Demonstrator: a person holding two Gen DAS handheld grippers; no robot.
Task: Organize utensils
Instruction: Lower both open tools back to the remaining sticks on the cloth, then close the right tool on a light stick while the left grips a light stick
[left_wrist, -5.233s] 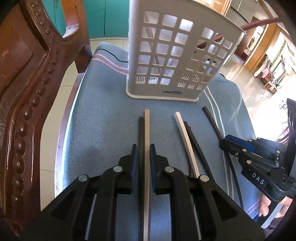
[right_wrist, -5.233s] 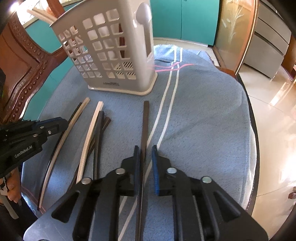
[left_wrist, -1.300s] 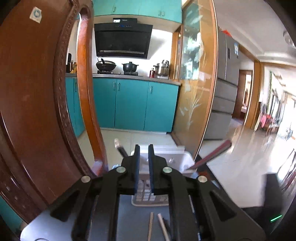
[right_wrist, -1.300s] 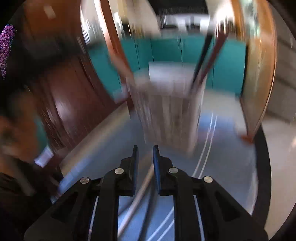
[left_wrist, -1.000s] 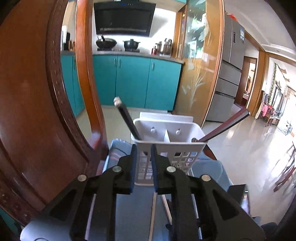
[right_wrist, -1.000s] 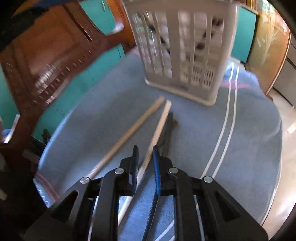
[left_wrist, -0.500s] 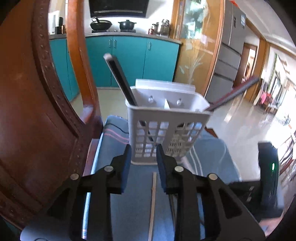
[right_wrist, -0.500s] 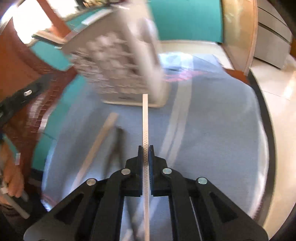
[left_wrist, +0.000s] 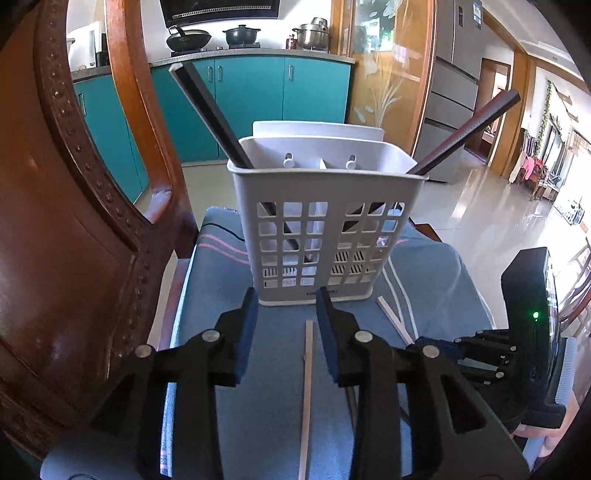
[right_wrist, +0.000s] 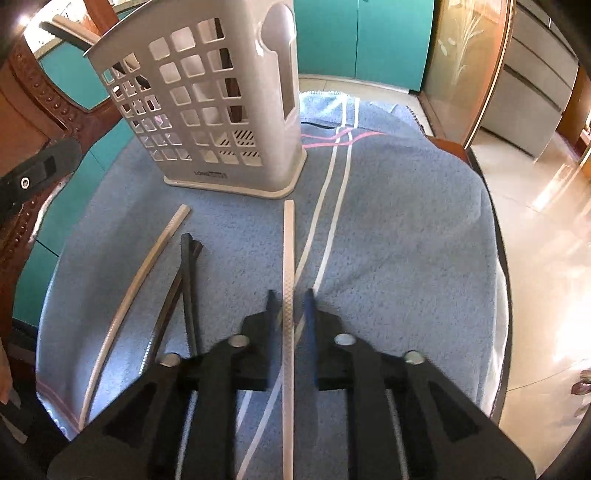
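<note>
A white slotted utensil basket stands on a blue towel. It holds two dark chopsticks, one leaning left and one leaning right. My left gripper is open above a pale chopstick that lies on the towel. In the right wrist view the basket is ahead. My right gripper has its jaws around another pale chopstick, with small gaps at each side. A pale chopstick and two dark ones lie to its left.
A carved wooden chair back rises close on the left. The towel covers a round seat with its edge on the right. Teal cabinets and a shiny floor lie beyond.
My left gripper has opened wider and dropped toward the pale chopstick on the towel. My right gripper's jaws have parted slightly around the pale chopstick it was pinching.
</note>
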